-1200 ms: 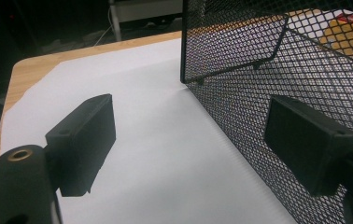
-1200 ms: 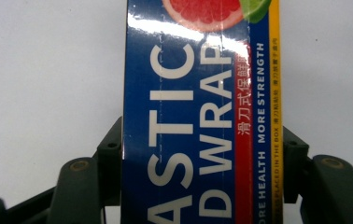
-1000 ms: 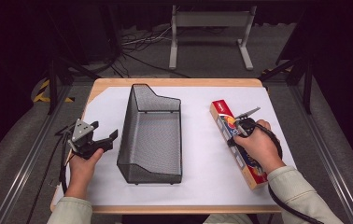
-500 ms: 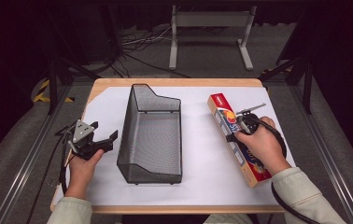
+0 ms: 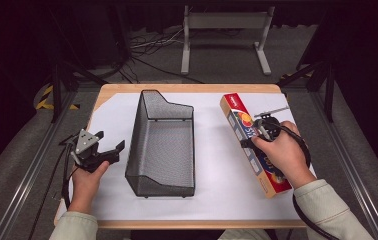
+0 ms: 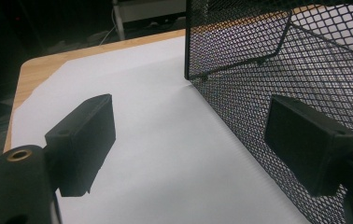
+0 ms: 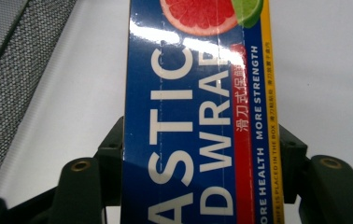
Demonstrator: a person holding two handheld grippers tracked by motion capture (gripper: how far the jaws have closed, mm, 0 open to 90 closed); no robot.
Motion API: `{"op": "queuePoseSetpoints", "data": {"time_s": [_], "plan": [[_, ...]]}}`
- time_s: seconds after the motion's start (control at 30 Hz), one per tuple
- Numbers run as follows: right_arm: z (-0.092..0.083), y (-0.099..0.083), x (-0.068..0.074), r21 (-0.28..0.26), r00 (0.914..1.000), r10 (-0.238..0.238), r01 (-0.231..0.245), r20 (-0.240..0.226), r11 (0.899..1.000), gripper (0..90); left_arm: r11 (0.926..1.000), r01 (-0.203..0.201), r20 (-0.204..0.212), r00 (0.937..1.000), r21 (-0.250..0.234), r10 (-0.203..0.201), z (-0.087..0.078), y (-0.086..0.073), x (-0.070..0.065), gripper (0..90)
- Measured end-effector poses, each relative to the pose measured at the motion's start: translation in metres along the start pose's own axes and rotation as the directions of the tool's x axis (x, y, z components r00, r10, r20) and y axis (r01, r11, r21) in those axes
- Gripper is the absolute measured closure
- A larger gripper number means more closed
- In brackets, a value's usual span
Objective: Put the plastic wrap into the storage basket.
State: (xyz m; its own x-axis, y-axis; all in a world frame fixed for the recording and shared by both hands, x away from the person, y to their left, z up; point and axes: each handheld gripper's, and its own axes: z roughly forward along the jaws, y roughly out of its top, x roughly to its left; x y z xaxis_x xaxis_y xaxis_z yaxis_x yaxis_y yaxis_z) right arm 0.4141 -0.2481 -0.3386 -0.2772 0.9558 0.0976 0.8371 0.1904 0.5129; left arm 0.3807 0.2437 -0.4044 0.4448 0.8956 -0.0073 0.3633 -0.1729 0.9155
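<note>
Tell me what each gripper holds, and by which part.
The right gripper clamps the plastic wrap box across its long sides, about mid-length. The left gripper holds nothing; its jaws stand open beside the mesh basket.

On the table (image 5: 112, 95), the mesh basket (image 5: 163, 145) stands centre, the plastic wrap box (image 5: 242, 131) to its right.

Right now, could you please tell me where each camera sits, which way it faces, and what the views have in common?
High view: above the person's side, looking forward and down on the table; both forearms, left claw, right claw.
Left gripper view: rides the left claw, looking past its open jaws across the white sheet at the mesh basket.
Right gripper view: rides the right claw, looking along its jaws clamped on the plastic wrap box.
Shared: the basket appears in all three; the box in the high and right gripper views.
</note>
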Motion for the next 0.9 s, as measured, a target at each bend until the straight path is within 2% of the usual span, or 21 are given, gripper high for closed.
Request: {"op": "queuePoseSetpoints", "data": {"time_s": [0.13, 0.47, 0.53, 0.57, 0.67, 0.87, 0.9], "plan": [[-0.004, 0.002, 0.005, -0.008, 1.0, -0.006, 0.006, -0.008, 1.0, 39.9, 1.0, 0.001, -0.006, 1.0, 0.003, -0.001, 0.0, -0.001, 0.001, 17.5], [-0.01, 0.011, 0.034, -0.017, 0.9985, -0.029, 0.028, -0.046, 0.999, 39.9, 0.9999, -0.01, -0.014, 0.9998, 0.012, 0.01, 0.002, -0.002, 0.0, 17.5], [-0.012, 0.015, 0.047, -0.024, 0.9975, -0.044, 0.043, -0.056, 0.999, 39.9, 0.9998, -0.015, -0.016, 0.9998, 0.014, 0.015, 0.002, -0.002, 0.0, 17.5], [-0.012, 0.015, 0.047, -0.024, 0.9975, -0.044, 0.043, -0.056, 0.999, 39.9, 0.9998, -0.014, -0.015, 0.9998, 0.015, 0.014, 0.002, -0.002, 0.0, 17.5], [-0.015, 0.02, 0.063, -0.03, 0.9953, -0.062, 0.06, -0.074, 0.998, 39.9, 0.9999, -0.006, -0.017, 0.9998, 0.01, 0.006, 0.002, -0.002, 0.001, 17.5], [-0.019, 0.026, 0.09, -0.036, 0.9919, -0.102, 0.099, -0.076, 0.994, 39.9, 0.9998, -0.009, -0.018, 0.9998, 0.019, 0.009, 0.003, -0.004, 0.0, 17.5], [-0.019, 0.026, 0.093, -0.034, 0.9922, -0.097, 0.094, -0.079, 0.995, 39.9, 0.9998, -0.009, -0.018, 0.9998, 0.019, 0.009, 0.003, -0.004, 0.0, 17.5]]}}
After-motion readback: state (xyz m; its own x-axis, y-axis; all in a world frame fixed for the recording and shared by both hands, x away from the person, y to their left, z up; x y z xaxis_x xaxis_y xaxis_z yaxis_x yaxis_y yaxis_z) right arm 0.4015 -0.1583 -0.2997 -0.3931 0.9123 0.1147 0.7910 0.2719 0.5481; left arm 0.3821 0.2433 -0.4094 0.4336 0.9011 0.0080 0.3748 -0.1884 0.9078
